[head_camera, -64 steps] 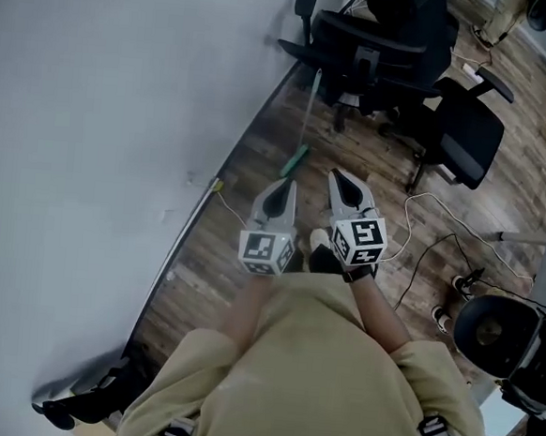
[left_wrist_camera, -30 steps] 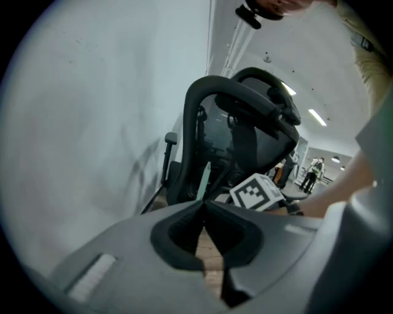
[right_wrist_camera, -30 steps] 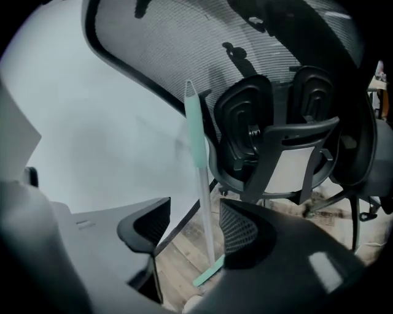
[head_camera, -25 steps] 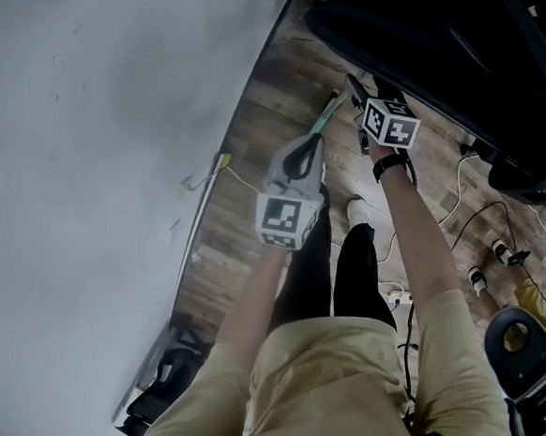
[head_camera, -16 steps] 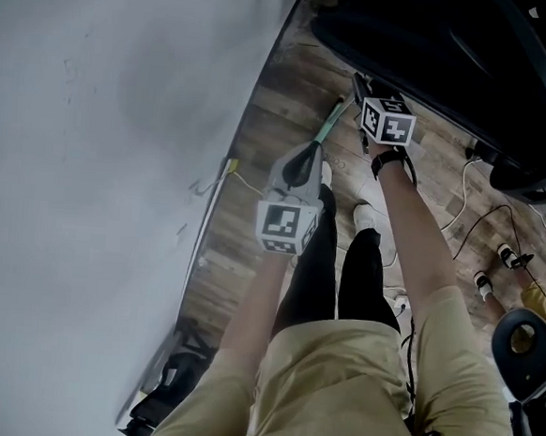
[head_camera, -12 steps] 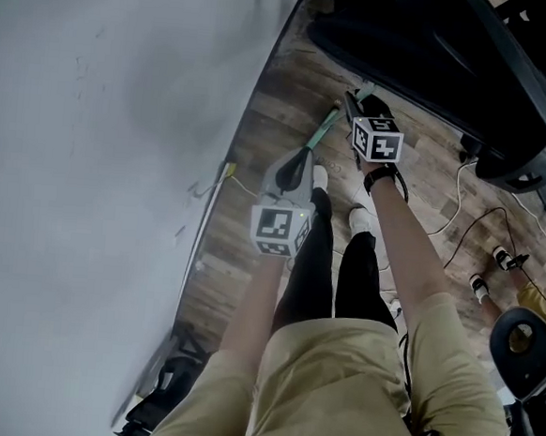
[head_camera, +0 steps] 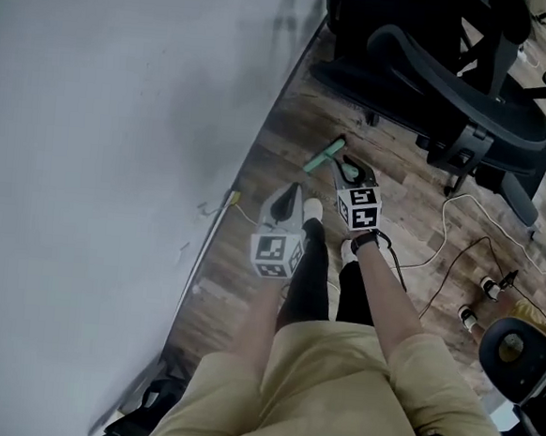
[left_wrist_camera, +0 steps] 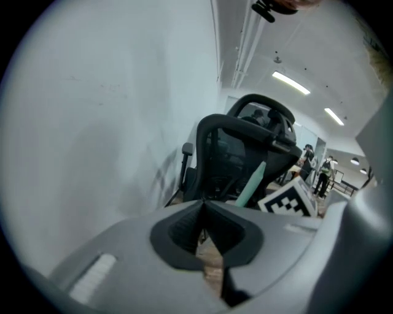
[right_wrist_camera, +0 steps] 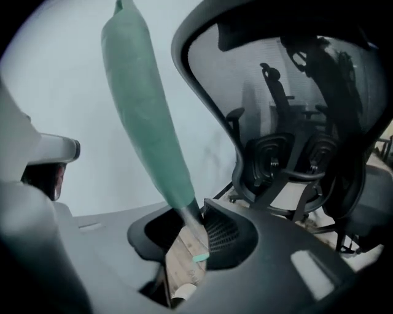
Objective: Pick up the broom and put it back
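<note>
The broom's green handle grip [head_camera: 326, 154] sticks out up-left from my right gripper [head_camera: 346, 167], off the wooden floor. In the right gripper view the green grip [right_wrist_camera: 147, 116] rises steeply and its thin grey shaft passes between the pads [right_wrist_camera: 216, 232]; my right gripper [right_wrist_camera: 195, 216] is clamped on it, though the jaws are opening slightly. The broom's head is hidden. My left gripper [head_camera: 289, 194] hangs just left of it, close to the wall, with its jaws [left_wrist_camera: 204, 211] shut on nothing. The left gripper view shows the green grip [left_wrist_camera: 250, 181] beside the right gripper's marker cube [left_wrist_camera: 287, 200].
A white wall [head_camera: 122, 106] runs along the left with a thin rod [head_camera: 210, 245] at its foot. Black office chairs [head_camera: 435, 75] stand close ahead on the wooden floor. Cables [head_camera: 460, 236] trail at the right near a round black base [head_camera: 512, 349].
The right gripper closed on the broom handle by the chair and drew back toward me, lifting it. The left gripper rose and came back too.
</note>
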### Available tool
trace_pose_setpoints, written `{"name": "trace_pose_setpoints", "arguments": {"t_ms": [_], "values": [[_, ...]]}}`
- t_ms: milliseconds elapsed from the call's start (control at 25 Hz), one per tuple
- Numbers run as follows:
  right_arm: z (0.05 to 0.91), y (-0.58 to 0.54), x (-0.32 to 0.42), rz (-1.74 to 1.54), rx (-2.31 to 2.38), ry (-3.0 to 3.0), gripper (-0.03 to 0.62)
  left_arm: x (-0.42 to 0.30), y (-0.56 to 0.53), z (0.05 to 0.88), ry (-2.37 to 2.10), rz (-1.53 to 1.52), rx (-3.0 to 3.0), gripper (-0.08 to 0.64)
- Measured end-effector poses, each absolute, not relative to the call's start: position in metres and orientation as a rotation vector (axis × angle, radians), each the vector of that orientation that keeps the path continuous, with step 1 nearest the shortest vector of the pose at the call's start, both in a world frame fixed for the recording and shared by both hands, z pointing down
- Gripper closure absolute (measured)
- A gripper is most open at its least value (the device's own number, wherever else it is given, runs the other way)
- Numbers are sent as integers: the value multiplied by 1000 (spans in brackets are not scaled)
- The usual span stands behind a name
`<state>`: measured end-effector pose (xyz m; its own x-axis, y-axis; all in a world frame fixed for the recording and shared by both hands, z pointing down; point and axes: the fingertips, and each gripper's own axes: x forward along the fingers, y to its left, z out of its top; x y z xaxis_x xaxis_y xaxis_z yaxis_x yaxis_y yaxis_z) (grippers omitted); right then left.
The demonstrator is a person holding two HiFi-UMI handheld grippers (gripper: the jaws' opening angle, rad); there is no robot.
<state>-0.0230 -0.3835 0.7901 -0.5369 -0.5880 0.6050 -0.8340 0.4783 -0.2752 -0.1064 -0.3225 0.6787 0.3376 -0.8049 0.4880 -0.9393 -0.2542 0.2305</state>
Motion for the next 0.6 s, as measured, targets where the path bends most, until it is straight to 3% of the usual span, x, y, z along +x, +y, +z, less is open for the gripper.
{"name": "trace_pose_setpoints", "arguments": {"t_ms": [600], "values": [[443,-300,-4,390,1288,-2770,499,-106,-267,437,-1893,184,2194,561]]}}
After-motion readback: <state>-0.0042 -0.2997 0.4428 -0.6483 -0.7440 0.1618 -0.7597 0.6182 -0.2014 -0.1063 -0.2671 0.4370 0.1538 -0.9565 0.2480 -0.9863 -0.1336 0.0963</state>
